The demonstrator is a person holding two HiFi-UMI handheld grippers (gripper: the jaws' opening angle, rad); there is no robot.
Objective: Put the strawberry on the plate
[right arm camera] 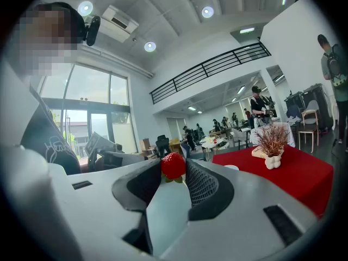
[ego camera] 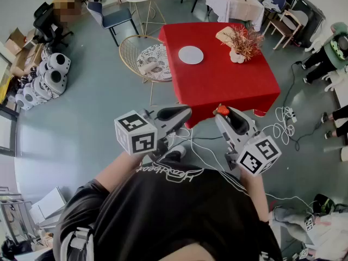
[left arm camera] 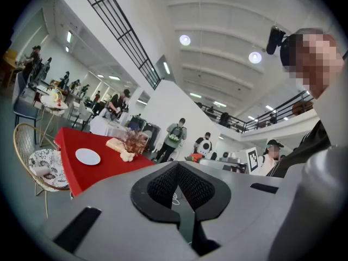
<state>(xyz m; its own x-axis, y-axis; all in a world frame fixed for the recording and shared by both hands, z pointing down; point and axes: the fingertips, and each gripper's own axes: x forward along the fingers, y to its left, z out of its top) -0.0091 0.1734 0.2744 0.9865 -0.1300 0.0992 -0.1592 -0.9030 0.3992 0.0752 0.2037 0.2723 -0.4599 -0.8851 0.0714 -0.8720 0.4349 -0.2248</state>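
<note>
A red strawberry with green leaves sits pinched at the tips of my right gripper; in the head view the strawberry shows at the right gripper, held above the floor just off the near edge of the red table. A white plate lies on the table's far left part, also seen as the plate. My left gripper hangs beside the right one, jaws together with nothing between them, tips meeting.
A dried-flower vase and a beige item stand at the table's back right. A gold wire chair with a patterned cushion stands left of the table. Cables trail on the floor to the right. People stand beyond the table.
</note>
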